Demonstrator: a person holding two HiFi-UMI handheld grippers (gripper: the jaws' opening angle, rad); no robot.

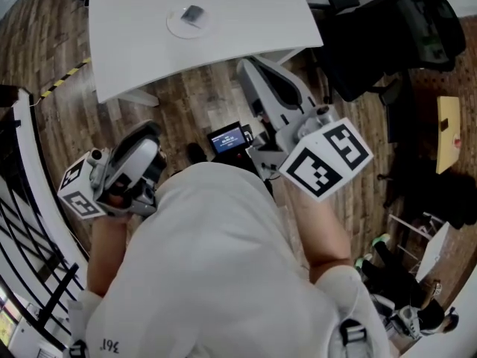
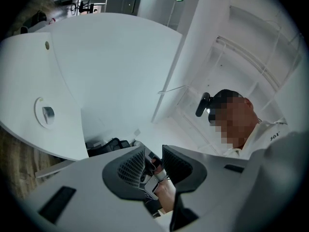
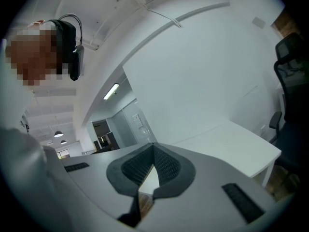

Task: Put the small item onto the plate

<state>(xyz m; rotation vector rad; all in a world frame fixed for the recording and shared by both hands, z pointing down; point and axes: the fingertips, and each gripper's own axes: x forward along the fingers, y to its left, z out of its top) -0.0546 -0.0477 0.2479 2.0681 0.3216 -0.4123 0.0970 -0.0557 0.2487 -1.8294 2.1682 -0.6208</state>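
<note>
White plate [image 1: 174,26] on the table [image 1: 253,13] already has the small item [image 1: 193,14], looks done. Just keep your empty, closed right claw [image 3: 153,149] and gaping left claw [image 2: 153,153] clear.

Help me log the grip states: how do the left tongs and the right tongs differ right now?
The left tongs stand with jaws apart; the right tongs are shut, pads meeting. The left tongs' view takes in the plate with the small item on it; the right tongs' view does not show the plate. Both hold nothing.
</note>
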